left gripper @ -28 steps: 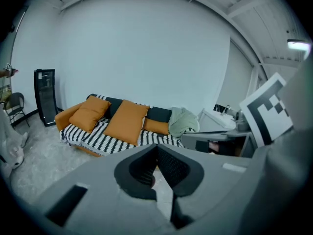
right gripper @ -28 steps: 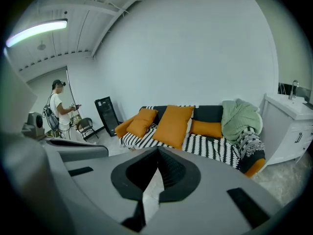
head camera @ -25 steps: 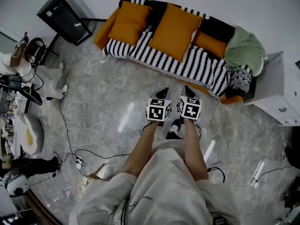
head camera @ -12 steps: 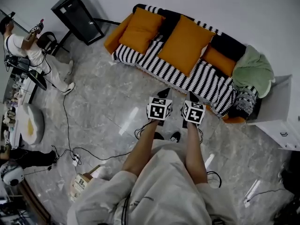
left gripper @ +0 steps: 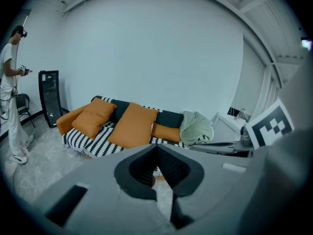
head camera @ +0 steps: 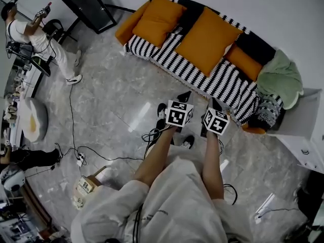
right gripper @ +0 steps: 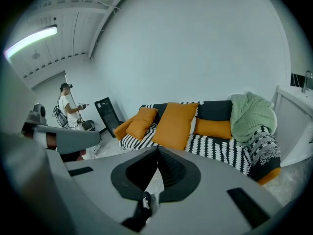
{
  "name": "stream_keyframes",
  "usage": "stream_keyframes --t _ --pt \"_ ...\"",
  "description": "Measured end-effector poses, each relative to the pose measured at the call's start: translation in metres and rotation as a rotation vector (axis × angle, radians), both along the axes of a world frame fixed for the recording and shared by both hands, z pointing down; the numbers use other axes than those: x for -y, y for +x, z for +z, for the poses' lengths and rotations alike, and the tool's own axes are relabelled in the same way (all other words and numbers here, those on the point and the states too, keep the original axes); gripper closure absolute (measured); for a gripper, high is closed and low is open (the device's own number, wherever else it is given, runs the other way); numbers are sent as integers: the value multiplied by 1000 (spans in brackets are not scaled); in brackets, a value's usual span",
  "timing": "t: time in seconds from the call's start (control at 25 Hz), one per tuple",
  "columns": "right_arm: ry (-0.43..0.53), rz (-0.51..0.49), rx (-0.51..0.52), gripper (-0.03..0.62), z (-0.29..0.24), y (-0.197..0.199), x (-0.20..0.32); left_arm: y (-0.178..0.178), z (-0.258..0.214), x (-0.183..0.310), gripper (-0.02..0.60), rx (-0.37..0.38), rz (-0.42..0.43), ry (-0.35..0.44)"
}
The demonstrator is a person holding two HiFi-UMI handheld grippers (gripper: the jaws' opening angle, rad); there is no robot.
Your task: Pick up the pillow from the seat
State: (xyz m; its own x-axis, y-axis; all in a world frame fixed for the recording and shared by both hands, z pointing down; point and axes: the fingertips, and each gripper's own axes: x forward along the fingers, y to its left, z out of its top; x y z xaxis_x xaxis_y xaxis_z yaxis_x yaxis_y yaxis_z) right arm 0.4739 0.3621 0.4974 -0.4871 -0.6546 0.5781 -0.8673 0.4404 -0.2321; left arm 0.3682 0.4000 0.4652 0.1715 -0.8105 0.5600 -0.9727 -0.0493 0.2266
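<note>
A black-and-white striped sofa (head camera: pixel 202 77) carries a large orange pillow (head camera: pixel 207 39) leaning at its middle, a smaller orange pillow (head camera: pixel 158 15) to the left and a third orange pillow (head camera: pixel 244 62) to the right. The same large pillow (left gripper: pixel 133 126) shows in the left gripper view, and the large pillow (right gripper: pixel 177 124) again in the right gripper view. My left gripper (head camera: pixel 185 96) and right gripper (head camera: pixel 216 104) are held side by side over the floor, just short of the sofa's front edge. Both point at the sofa. The left gripper (left gripper: pixel 157 148) is shut and empty, and so is the right gripper (right gripper: pixel 158 151).
A green blanket (head camera: pixel 281 77) is heaped on the sofa's right end, beside a white cabinet (head camera: pixel 304 135). A black speaker (head camera: pixel 88 6) stands left of the sofa. A person (head camera: pixel 30 34) stands at far left. Cables (head camera: pixel 101 158) and a box (head camera: pixel 86 189) lie on the marble floor.
I have stepped closer to the sofa, and both grippers have moved forward with me toward its front edge. Their jaws have stayed shut.
</note>
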Motion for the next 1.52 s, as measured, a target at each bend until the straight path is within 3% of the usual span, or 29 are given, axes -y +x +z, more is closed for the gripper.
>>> stream_keyframes --t 0.16,0.44,1.16,1.36,1.52 --pt "-26 13 -11 586 9 -11 9 -9 15 6 572 -12 18 -34" --pt "-4 38 -16 586 5 -42 53 -40 17 58 574 -48 46 -21" --pt "-30 195 -90 586 8 -63 157 -72 20 191 572 -126 185 -35" --pt "-45 171 -104 586 13 -105 180 -105 23 218 574 -124 201 -34" --pt "-36 149 -113 586 15 -152 199 -142 26 231 574 -75 230 -32"
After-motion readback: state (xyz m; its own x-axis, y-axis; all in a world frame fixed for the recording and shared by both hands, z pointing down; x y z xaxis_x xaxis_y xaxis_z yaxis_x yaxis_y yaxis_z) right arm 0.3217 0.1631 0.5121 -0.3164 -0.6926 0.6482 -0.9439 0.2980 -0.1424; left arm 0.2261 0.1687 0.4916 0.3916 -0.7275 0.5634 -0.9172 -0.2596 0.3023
